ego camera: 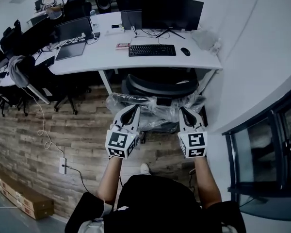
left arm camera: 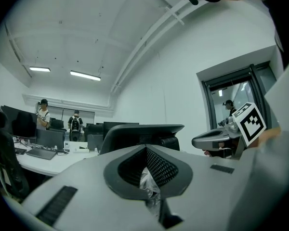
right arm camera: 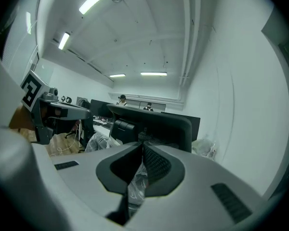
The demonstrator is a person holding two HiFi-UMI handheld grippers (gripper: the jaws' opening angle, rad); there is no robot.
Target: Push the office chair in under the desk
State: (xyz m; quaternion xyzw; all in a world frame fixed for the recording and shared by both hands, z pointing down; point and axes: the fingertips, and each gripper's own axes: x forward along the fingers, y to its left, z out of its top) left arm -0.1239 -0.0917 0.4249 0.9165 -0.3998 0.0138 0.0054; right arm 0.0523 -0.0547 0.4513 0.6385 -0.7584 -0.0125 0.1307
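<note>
The black office chair (ego camera: 160, 84) stands at the white desk (ego camera: 102, 59), its seat partly under the desktop. Clear plastic wrap (ego camera: 150, 108) covers its backrest. My left gripper (ego camera: 132, 108) and right gripper (ego camera: 183, 110) are both shut, and their tips rest against the wrapped backrest, one on each side. In the left gripper view the shut jaws (left arm camera: 145, 149) point at the chair's headrest (left arm camera: 139, 133), with crumpled plastic showing in the slit. The right gripper view shows the same: shut jaws (right arm camera: 142, 145), the headrest (right arm camera: 154, 121) just ahead.
A keyboard (ego camera: 152, 50), a mouse (ego camera: 185, 51) and a monitor (ego camera: 172, 13) sit on the desk. A white wall and a glass door (ego camera: 262, 149) close off the right. Other chairs (ego camera: 63, 89) stand to the left. A power strip (ego camera: 62, 165) lies on the floor.
</note>
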